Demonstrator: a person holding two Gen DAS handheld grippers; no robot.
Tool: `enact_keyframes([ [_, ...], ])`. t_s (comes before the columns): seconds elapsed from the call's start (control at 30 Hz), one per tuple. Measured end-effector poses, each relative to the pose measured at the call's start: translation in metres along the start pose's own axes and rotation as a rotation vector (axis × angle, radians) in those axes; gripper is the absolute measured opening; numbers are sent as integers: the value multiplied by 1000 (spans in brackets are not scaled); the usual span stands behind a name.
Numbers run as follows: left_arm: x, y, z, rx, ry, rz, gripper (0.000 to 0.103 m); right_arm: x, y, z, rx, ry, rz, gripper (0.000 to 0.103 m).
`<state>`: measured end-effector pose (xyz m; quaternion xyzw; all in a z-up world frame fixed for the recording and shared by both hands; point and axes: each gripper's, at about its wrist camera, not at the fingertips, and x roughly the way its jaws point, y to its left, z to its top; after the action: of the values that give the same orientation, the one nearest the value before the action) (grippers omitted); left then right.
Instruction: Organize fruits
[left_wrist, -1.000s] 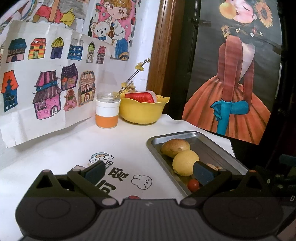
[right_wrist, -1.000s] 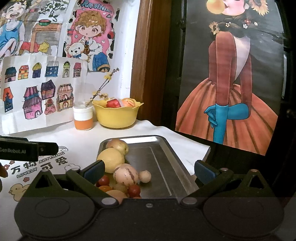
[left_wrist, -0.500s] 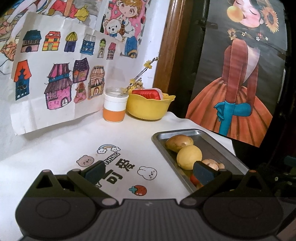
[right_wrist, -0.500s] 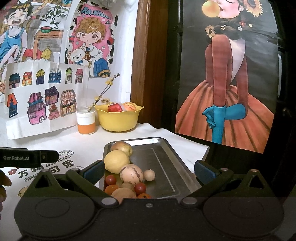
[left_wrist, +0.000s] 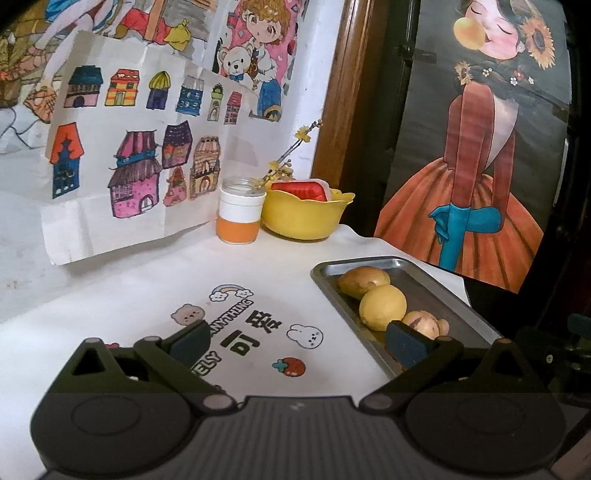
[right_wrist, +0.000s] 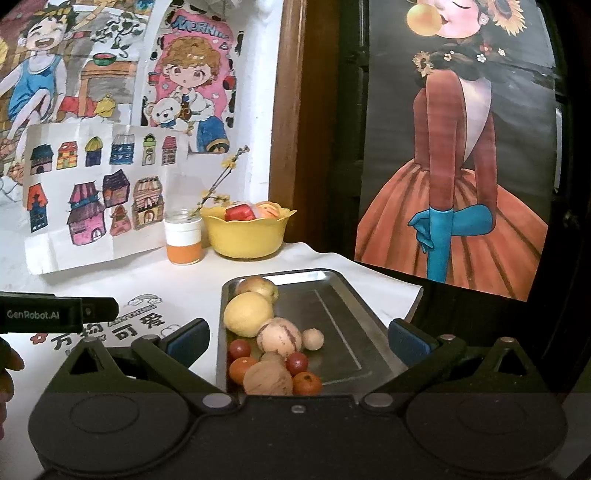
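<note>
A steel tray on the white cloth holds several fruits along its left side: a brownish pear, a yellow lemon, a striped round fruit, a small tan ball, cherry tomatoes and a walnut. A yellow bowl at the back holds a red piece. My right gripper hangs open over the tray's near end. My left gripper is open above the printed cloth, left of the tray.
An orange-and-white jar with a yellow-flowered twig stands beside the bowl. Drawings lean on the wall behind. A dark poster of a dancer and a wooden frame close off the right. The left gripper's body and a hand show at left.
Both grippers have drawn back and risen a little, so more cloth and tray show. Both stay open and the fruits have not moved.
</note>
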<state>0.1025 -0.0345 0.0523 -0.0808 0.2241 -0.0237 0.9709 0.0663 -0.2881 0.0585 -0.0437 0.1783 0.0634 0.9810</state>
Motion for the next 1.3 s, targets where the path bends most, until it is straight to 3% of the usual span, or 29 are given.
enact_keyframes([
  [1.3,-61,42,-29,-16,-30,107,103,-48,50,-30,-12,16,13,102],
])
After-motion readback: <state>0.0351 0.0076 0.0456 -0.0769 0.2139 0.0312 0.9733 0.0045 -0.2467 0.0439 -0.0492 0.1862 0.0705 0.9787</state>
